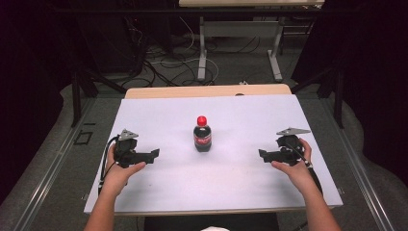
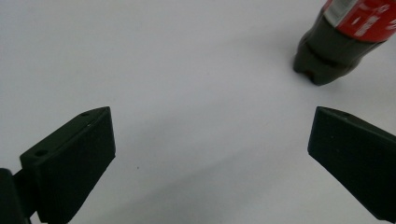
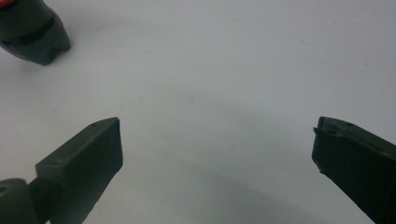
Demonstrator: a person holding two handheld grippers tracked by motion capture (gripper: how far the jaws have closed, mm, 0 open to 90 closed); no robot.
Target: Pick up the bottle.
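Observation:
A small dark cola bottle [image 1: 202, 135] with a red cap and red label stands upright in the middle of the white table top [image 1: 163, 115]. My left gripper [image 1: 155, 154] rests to its left, held in a hand, its jaws wide open and pointing toward the bottle. My right gripper [image 1: 262, 155] sits to the bottle's right, jaws open too. In the left gripper view the bottle's base [image 2: 329, 56] is at the upper right beyond the open gripper [image 2: 210, 140]. In the right gripper view the bottle's base [image 3: 32, 35] is at the upper left, well ahead of the open gripper [image 3: 217, 149].
The white sheet covers a wooden table whose far edge [image 1: 207, 90] shows bare. Beyond it are another table's legs [image 1: 202, 57] and cables on the floor. Dark curtains stand on both sides.

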